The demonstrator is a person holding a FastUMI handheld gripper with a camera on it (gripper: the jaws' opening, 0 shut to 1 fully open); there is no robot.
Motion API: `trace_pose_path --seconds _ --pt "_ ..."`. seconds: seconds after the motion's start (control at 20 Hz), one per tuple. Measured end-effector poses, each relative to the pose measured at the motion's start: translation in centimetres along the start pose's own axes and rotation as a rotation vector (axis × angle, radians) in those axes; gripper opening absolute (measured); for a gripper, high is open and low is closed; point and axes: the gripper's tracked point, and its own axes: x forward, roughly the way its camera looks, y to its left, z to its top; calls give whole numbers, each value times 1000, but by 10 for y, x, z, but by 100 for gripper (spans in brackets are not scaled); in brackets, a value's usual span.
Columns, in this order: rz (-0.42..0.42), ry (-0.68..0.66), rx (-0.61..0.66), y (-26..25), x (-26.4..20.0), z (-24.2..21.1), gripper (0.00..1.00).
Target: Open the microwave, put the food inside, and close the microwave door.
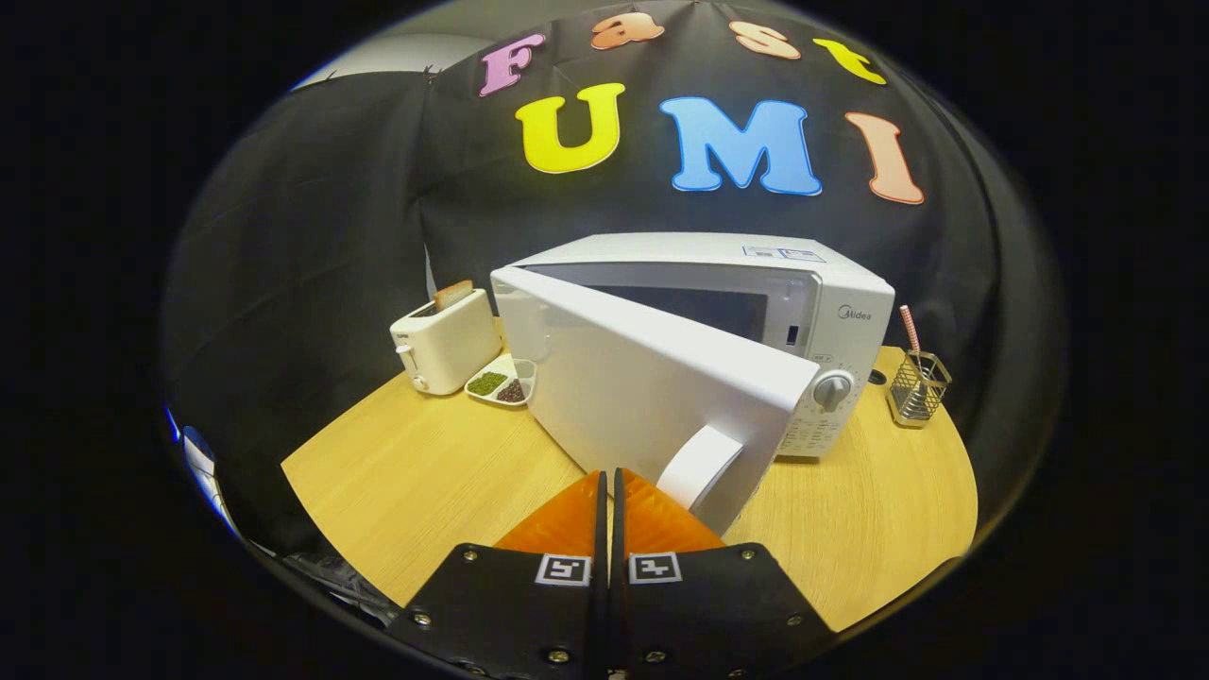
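Observation:
A white microwave (831, 312) stands on the wooden table (416, 472), its door (652, 387) swung partly open toward me. The door's outer face is turned my way, with its curved white handle (701, 465) at the near edge. My gripper (609, 477) is shut with nothing between its fingers, the tips touching or almost touching the door's outer face just left of the handle. The oven's inside is mostly hidden behind the door; a dark strip of the cavity shows above it. I cannot see whether food is inside.
A white toaster (446, 340) with a slice of bread in it stands left of the microwave. A small white divided dish (502, 381) of beans lies beside it. A wire holder (918, 385) with a straw stands to the right of the microwave.

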Motion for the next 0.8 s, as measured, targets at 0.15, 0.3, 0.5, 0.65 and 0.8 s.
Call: trace_pose_path --seconds 0.15,0.3,0.5,0.65,0.8 --pt "-22 -4 4 -14 8 6 1" --pt "-47 -7 6 -28 17 11 1" --pt "-86 -17 3 -49 30 20 1" --pt "-109 -21 4 -63 41 28 1" --pt "-129 -24 14 -74 52 34 1"
